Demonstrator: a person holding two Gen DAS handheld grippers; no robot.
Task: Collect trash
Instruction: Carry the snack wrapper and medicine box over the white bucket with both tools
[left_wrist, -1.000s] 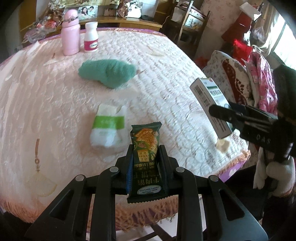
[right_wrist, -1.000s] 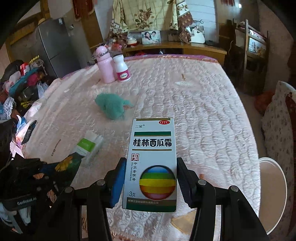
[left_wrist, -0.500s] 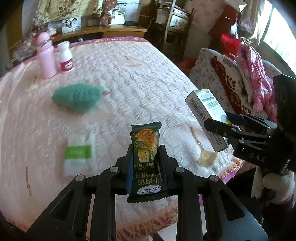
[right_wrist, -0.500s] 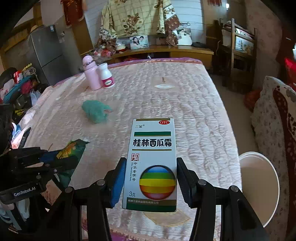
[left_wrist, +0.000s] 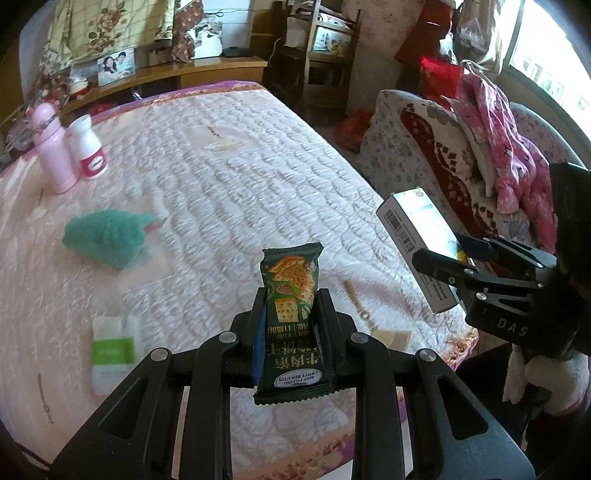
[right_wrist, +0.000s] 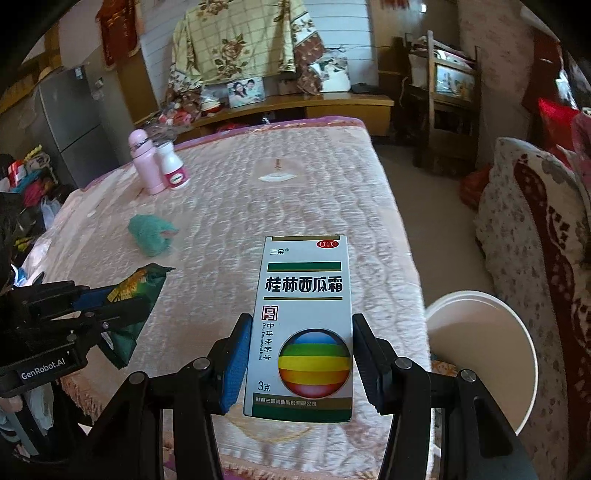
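My left gripper (left_wrist: 291, 314) is clamped on a dark green biscuit wrapper (left_wrist: 291, 295), held upright above the near edge of a bed with a pink quilted cover (left_wrist: 240, 177). My right gripper (right_wrist: 299, 354) grips a white medicine box (right_wrist: 303, 325) by its sides, over the bed's near corner. A white bucket (right_wrist: 517, 332) stands on the floor just beside that corner. A tissue packet (left_wrist: 112, 347) and a teal cloth (left_wrist: 107, 238) lie on the cover.
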